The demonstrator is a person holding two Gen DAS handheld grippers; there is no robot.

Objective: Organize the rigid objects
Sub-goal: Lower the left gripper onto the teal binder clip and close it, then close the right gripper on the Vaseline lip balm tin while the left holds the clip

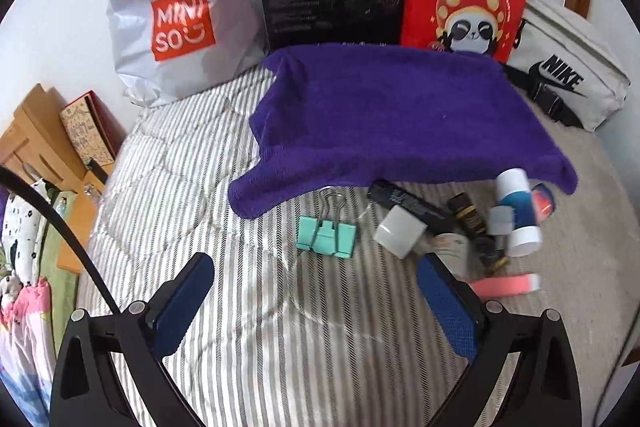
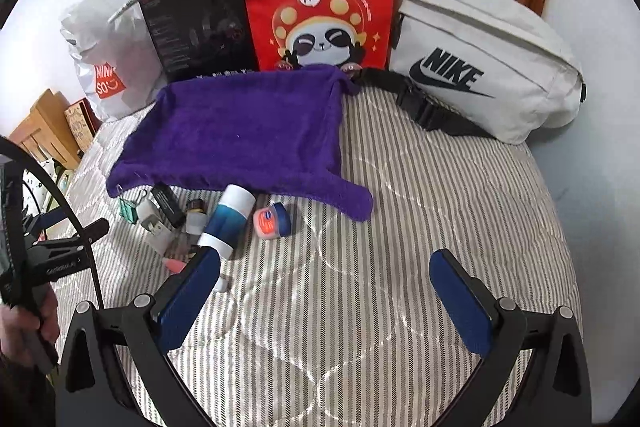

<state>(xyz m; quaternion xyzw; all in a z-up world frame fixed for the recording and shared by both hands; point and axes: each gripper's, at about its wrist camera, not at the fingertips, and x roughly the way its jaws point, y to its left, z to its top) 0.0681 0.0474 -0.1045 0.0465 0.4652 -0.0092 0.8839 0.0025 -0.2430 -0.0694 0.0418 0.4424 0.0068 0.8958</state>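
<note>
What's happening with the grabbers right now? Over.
Left gripper open, empty. Right gripper open, empty. Binder clip and blue tube untouched beside purple towel.

Striped bed [image 1: 224,327], purple towel [image 1: 384,115], mint binder clip [image 1: 326,235], blue-white bottle [image 2: 229,219]

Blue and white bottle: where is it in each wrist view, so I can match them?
Left wrist: blue and white bottle at right, just below the purple towel.
Right wrist: bottle left of centre, just above the left finger.
Shared landmark: the purple towel.

bright, even daylight | soft shadows | fisheye edges warped, vignetted
</note>
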